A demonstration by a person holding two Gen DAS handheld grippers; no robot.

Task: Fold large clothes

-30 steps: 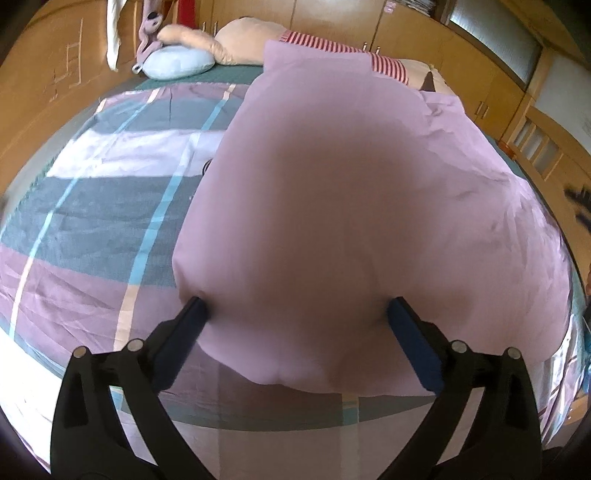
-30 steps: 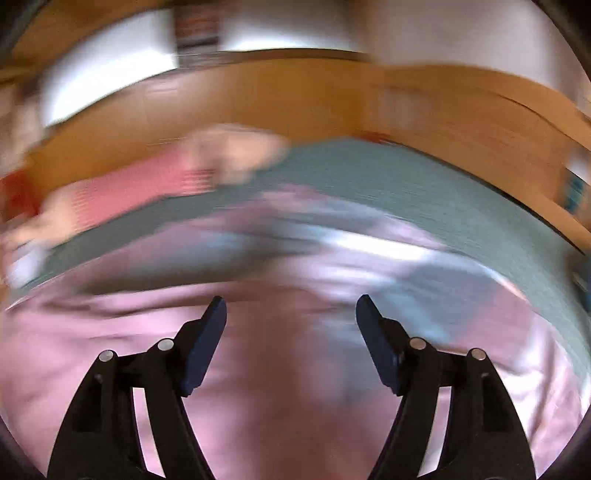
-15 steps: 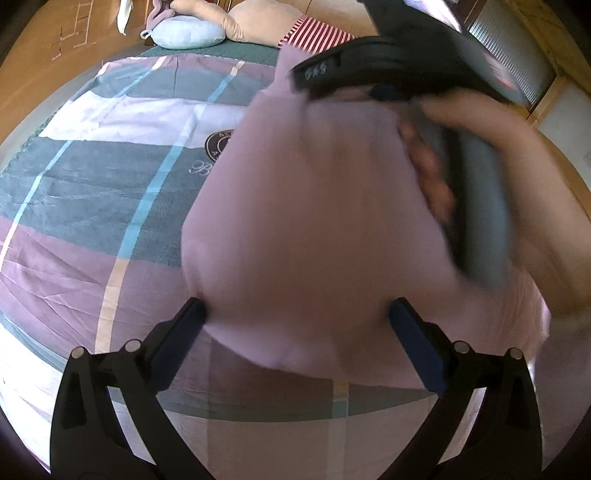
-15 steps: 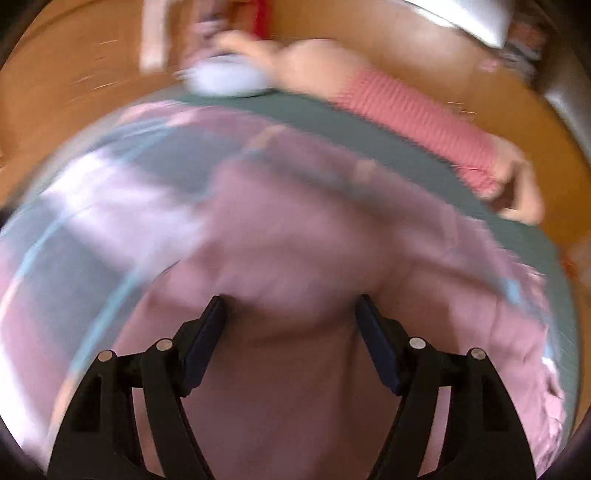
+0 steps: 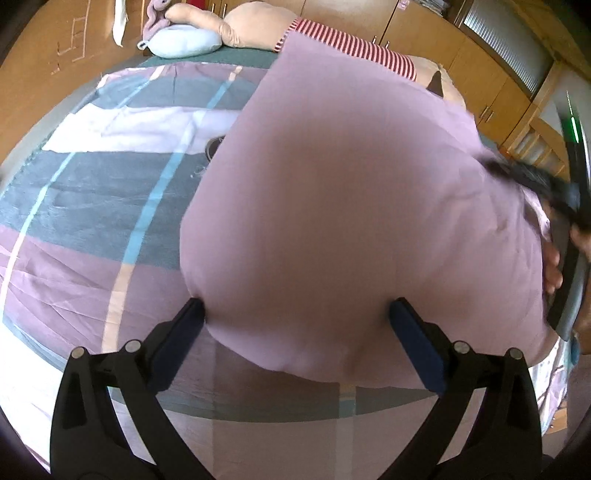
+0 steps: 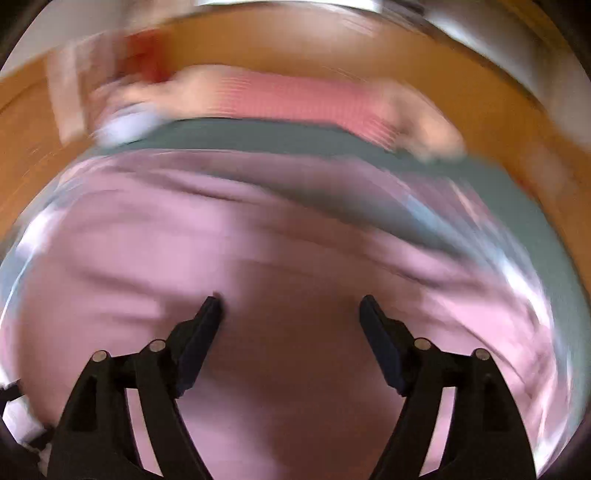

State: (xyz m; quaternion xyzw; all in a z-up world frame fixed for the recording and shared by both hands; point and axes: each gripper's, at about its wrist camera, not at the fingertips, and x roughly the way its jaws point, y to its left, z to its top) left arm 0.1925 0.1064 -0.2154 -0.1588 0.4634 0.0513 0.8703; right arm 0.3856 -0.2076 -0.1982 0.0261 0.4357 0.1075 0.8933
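On plaid bedspread (image 5: 92, 206) (smooth), mauve garment (image 5: 351, 206) billows.

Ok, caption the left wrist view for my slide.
Open left hand-held gripper over a pink garment on the bed.

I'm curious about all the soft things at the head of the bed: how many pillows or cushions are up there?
2: a pale blue cushion at the far left and a long peach pillow with a red striped part beside it. The pink garment may hide others.

Soft daylight fills both fisheye views; the right wrist view is smeared by motion blur, edges bowed and dark-cornered.
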